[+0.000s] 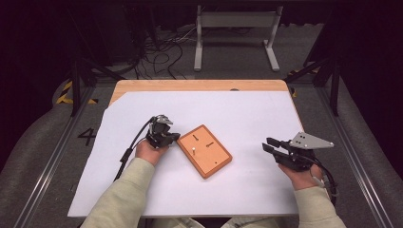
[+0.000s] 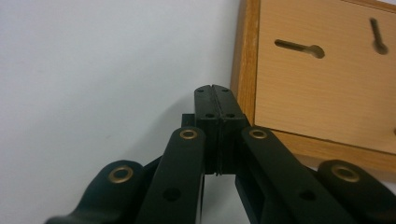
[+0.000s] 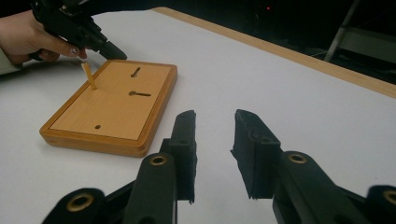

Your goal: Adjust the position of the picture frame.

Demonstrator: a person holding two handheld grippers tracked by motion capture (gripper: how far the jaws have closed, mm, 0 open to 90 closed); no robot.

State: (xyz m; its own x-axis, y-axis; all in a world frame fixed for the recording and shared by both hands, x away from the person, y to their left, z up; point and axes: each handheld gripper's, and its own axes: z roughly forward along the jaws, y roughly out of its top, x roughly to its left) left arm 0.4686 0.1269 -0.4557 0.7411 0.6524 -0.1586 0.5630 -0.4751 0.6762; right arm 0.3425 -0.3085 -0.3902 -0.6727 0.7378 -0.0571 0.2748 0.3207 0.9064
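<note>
The wooden board (image 1: 204, 151) lies flat near the middle of the white sheet (image 1: 247, 114) that covers the desk, turned at an angle to the desk's edges. It looks rigid and fairly light, with a raised darker rim around a paler face that carries two keyhole slots (image 3: 139, 94) and a small round hole (image 3: 97, 126). A thin wooden peg (image 3: 88, 76) stands nearly upright in the face near the board's left edge; it seems slender enough to snap or tip if pushed sideways, though how firmly it sits cannot be judged from here.

The left gripper (image 1: 166, 137) rests just beside the board's left edge, its jaws clenched together with nothing between them. The right gripper (image 1: 270, 144) hovers well apart, toward the right edge of the desk, jaws released and empty.

The smooth face would likely slide on the sheet, so the rim is the better hold for the board. The peg should be pinched low on its shaft and lifted straight.
</note>
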